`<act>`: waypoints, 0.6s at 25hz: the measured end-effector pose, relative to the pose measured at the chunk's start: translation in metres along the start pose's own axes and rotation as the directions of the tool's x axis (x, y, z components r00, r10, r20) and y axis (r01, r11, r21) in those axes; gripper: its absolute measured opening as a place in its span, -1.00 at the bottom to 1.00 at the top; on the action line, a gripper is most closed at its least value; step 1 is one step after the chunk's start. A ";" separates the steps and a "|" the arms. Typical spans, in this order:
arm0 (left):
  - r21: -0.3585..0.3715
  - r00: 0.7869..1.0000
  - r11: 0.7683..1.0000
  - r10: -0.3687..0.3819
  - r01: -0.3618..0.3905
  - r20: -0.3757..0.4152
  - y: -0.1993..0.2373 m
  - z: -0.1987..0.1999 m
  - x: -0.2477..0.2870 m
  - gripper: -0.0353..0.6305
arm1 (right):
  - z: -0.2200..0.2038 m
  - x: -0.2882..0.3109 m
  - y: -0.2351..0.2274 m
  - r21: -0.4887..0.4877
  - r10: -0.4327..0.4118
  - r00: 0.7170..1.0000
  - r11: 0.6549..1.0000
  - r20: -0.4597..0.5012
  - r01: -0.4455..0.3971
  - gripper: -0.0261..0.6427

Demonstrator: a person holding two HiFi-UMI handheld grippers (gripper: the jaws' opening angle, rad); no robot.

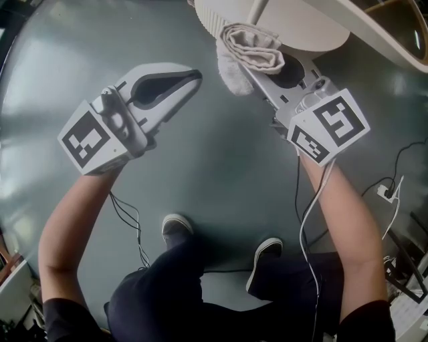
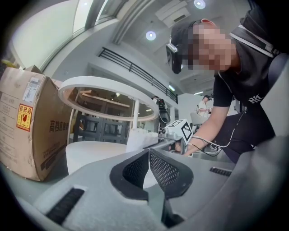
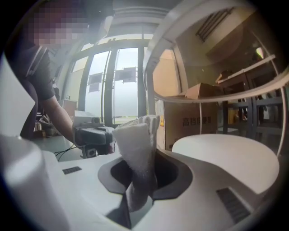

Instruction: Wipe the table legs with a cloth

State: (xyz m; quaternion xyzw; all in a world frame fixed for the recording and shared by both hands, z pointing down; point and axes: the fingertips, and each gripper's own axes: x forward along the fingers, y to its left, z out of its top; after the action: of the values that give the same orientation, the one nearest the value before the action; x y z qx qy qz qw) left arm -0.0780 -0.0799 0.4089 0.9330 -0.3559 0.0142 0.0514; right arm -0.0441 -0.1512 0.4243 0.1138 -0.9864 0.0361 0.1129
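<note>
Our right tongs [image 3: 137, 180] are clenched on the folded white cloth [image 1: 251, 47], which sits at the rim of the table's round white base [image 1: 301, 30], near the white table leg [image 1: 258, 9]. Our left tongs [image 2: 149, 158] are pressed together on nothing, well apart to the left, above the grey floor [image 1: 200, 174]

Cloth [image 1: 251, 50]: off-white terry, nubbly, matt. Right claw [image 1: 254, 67]: pale grey plastic shell, smooth, satin sheen. Left claw [image 1: 192, 77]: same grey plastic, with pads [image 2: 165, 169] of black rubbery material carrying a fine dotted grid. Floor [image 1: 221, 174]: grey-green, smooth, glossy, with soft reflections. Table base [image 1: 301, 30]: white, smooth, matt. Table leg [image 1: 257, 9]: white, smooth, painted look. Box [image 2: 27, 135]: brown cardboard, dull, with paper labels [image 2: 25, 116] stuck on. Cable [image 1: 309, 214]: thin, white, plastic-sheathed.
</note>
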 end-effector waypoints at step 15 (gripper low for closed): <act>-0.046 0.999 0.999 0.015 -0.017 -0.052 0.009 -0.041 -0.008 -0.86 | -0.137 0.028 -0.013 0.118 0.008 0.976 0.993 -0.219 0.018 -0.67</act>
State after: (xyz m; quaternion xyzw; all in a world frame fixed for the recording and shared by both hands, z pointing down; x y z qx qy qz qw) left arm -0.0894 -0.0770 0.4498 0.9280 -0.3621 0.0305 0.0821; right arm -0.0379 -0.1564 0.5649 0.1182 -0.9637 0.1068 0.2140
